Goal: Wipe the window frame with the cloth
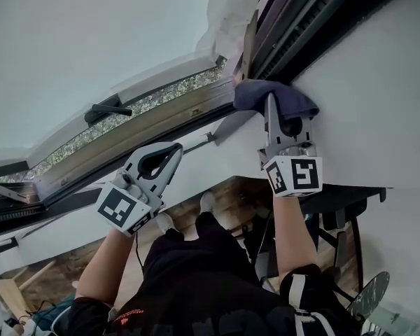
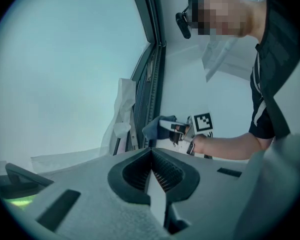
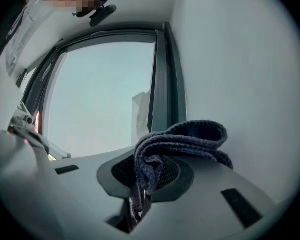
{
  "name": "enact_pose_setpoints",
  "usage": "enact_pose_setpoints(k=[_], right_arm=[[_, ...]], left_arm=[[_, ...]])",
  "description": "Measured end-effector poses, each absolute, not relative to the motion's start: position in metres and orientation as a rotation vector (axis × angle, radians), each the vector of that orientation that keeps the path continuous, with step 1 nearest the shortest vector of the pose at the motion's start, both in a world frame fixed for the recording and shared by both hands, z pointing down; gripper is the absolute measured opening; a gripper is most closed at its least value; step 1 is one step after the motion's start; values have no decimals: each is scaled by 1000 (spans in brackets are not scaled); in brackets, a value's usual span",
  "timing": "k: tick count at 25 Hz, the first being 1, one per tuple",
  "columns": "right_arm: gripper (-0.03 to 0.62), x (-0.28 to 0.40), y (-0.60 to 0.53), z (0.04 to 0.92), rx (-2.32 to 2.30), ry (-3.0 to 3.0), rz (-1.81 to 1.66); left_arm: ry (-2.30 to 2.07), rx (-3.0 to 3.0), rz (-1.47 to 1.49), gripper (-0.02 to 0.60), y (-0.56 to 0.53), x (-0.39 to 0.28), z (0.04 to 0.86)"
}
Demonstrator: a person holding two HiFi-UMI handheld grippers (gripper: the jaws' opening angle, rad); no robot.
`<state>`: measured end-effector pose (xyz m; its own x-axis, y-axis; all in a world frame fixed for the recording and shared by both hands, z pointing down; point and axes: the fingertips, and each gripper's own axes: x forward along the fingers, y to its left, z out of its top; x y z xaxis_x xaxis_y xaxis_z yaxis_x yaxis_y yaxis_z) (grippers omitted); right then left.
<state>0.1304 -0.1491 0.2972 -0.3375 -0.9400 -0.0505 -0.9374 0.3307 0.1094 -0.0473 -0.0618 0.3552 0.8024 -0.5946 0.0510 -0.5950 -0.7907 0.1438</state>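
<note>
My right gripper [image 1: 271,103] is shut on a dark blue cloth [image 1: 273,98], which bunches over its jaws next to the dark window frame [image 1: 294,26]. In the right gripper view the cloth [image 3: 175,146] hangs folded between the jaws, just short of the frame's upright [image 3: 166,84]. My left gripper [image 1: 173,149] is shut with nothing in it, held below the open sash [image 1: 147,107]. The left gripper view shows its closed jaws, and beyond them the cloth [image 2: 154,128] held at the frame [image 2: 152,79].
A black window handle [image 1: 106,109] sits on the open sash. White plastic film [image 1: 231,16] hangs at the frame's top corner. A white wall [image 1: 378,103] lies right of the frame. Below are a wooden floor [image 1: 231,201] and a dark desk [image 1: 350,198].
</note>
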Motion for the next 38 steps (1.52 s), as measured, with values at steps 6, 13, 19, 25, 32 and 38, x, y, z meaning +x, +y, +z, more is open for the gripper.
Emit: enact_pose_setpoints(k=[6,13,19,25,32,38], right_arm=[[38,125,-152,185,1829,-2625,-443],[38,121,-160,111,1852,-2643,-626],[38,121,-164,91,1869,-2650,-677],[38,124,-166,98,1878,-2671,-658],[38,125,-168,132,1873,-2683,-577],[38,126,-170,167,1863,-2686,-475]], left_arm=[[-957,2833,-12,18,-62,-56,350],[-952,2856,-55,18,-65,-56,326],[-958,2875,-26,18,-68,-52,316],[-947,2895,-16,18,-72,-45,315],[-927,2876,12,18,-76,-36,321],[-922,2871,35,18,-78,-33,324]])
